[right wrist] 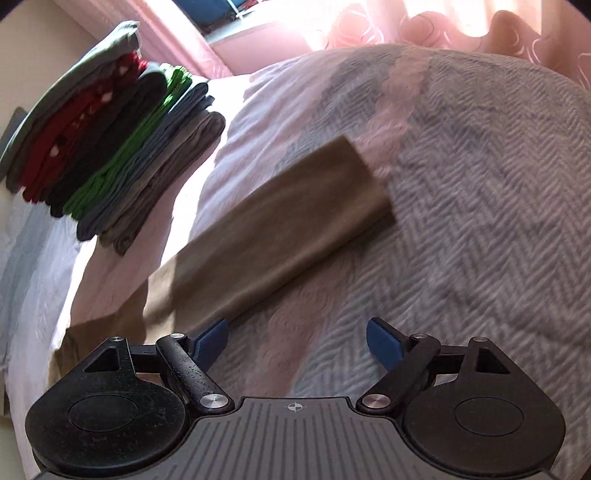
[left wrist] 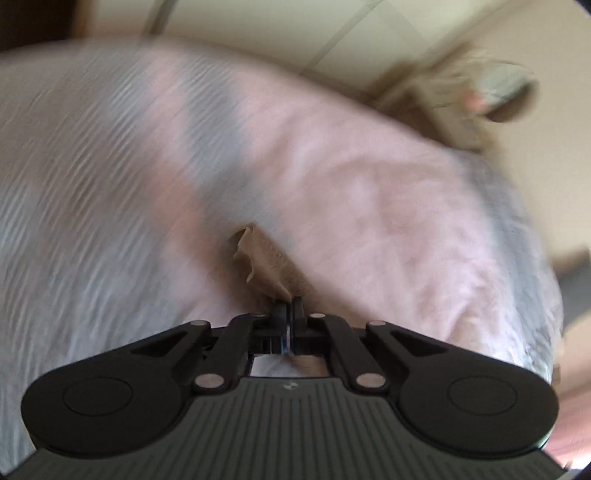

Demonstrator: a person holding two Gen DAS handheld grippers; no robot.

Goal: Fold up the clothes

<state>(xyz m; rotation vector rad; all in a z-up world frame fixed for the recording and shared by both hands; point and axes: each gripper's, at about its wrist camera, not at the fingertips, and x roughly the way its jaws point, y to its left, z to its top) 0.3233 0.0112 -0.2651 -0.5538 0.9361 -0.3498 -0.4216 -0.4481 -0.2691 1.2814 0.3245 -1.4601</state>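
A tan garment lies folded into a long strip across the bed, running from the lower left to the middle of the right wrist view. My right gripper is open and empty, just in front of the strip's near edge. In the left wrist view my left gripper is shut on a bunched edge of the tan garment, held above the blurred bedspread.
A stack of folded clothes in grey, red, black, green and blue stands at the left on the bed. The pink and grey herringbone bedspread covers the bed. Pink curtains hang behind. A cluttered corner lies beyond the bed.
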